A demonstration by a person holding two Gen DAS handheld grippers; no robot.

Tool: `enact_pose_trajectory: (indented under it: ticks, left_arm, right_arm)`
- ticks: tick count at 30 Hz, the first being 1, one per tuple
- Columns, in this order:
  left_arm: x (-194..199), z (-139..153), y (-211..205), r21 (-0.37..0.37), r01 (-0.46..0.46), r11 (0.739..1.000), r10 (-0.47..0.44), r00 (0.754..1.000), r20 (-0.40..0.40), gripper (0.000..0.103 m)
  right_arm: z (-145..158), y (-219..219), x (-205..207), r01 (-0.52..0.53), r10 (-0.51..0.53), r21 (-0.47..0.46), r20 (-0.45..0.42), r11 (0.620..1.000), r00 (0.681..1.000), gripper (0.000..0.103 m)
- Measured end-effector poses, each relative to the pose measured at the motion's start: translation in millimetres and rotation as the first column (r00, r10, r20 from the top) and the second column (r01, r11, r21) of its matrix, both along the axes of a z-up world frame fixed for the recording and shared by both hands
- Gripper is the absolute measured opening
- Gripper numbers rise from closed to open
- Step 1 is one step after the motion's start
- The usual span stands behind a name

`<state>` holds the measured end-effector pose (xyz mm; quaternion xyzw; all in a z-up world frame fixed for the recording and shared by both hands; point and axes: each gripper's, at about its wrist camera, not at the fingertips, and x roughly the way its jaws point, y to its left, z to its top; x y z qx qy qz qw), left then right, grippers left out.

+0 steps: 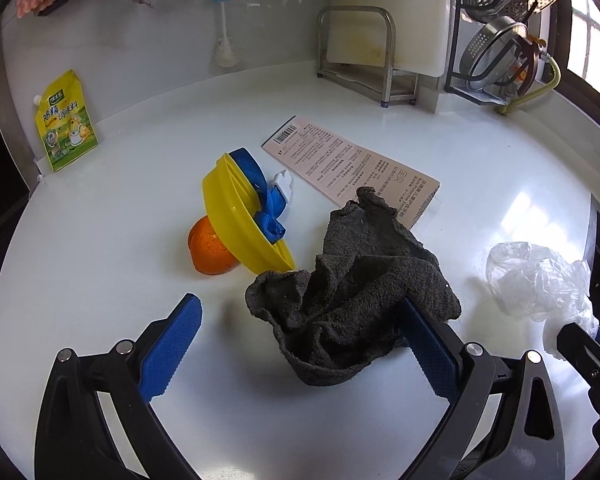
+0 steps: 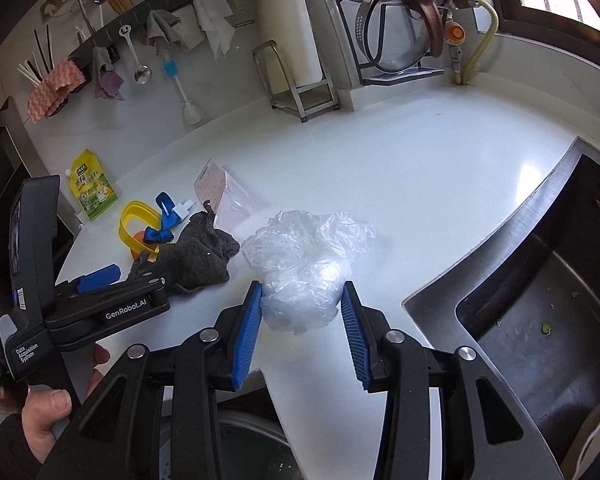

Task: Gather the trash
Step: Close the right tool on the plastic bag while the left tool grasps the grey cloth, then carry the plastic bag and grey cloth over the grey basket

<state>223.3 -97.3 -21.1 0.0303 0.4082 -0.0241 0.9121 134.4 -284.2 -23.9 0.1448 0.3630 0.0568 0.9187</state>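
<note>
Right gripper (image 2: 302,312) jaws wide, straddling crumpled plastic bag (image 2: 308,252) on white counter (image 2: 420,184), pads (image 2: 246,332) just beside it, left gripper (image 1: 300,344) jaws wide around grey cloth (image 1: 352,292), sink (image 2: 540,320) at 3 o'clock of bag

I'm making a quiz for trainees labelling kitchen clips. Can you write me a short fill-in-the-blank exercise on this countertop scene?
1. The right claw is open, its blue fingers on either side of a crumpled clear ____ bag.
2. The left claw is open around a dark grey ____.
3. The yellow lid leans on an ____ fruit.
4. On the counter, right of the right claw, lies a steel ____.

Missing words: plastic; cloth; orange; sink
</note>
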Motion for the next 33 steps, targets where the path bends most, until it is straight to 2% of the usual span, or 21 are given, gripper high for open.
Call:
enact_pose_trajectory:
  ticks: [3,4,5,7,11,14,19,27,33]
  left_arm:
    - [1,-1,-3,0.004,-0.002,1.0,0.002,1.0,0.0,0.095]
    - [2,-2,-3,-0.003,0.002,1.0,-0.002,1.0,-0.004,0.089]
    - [3,-3,-4,-0.028,0.017,0.999,-0.018,1.0,-0.015,0.076]
    - [3,-4,-5,-0.077,0.041,0.996,-0.043,0.999,-0.032,0.061]
    - [-4,-2,-12,-0.07,0.064,0.995,-0.065,0.998,-0.006,0.042]
    - [-9,0,-7,-0.104,0.074,0.992,-0.074,0.997,0.004,0.03]
    - [-16,5,0,-0.129,0.083,0.988,-0.082,0.997,0.012,0.024]
    - [-48,34,9,-0.074,0.116,0.991,-0.108,0.989,0.104,0.023]
    - [-74,43,18,-0.068,0.138,0.988,-0.129,0.984,0.12,0.023]
  right_arm:
    - [-1,-4,-4,0.008,-0.008,0.004,0.0,1.0,1.0,0.039]
    - [-1,-5,-5,0.011,-0.011,0.008,0.0,1.0,1.0,0.039]
    - [-2,-7,-6,0.014,-0.014,0.011,-0.001,1.0,1.0,0.039]
    - [-2,-10,-7,0.02,-0.02,0.018,0.002,1.0,1.0,0.039]
    - [0,-10,-9,0.018,-0.018,0.022,0.008,1.0,1.0,0.039]
    - [-1,-8,-9,0.01,-0.01,0.02,0.013,1.0,1.0,0.039]
    - [0,-5,-11,-0.01,0.01,0.021,0.023,1.0,1.0,0.039]
    - [2,2,-21,-0.029,0.028,0.016,0.035,0.999,0.999,0.039]
    - [4,13,-37,-0.044,0.044,0.012,0.033,0.999,0.998,0.039]
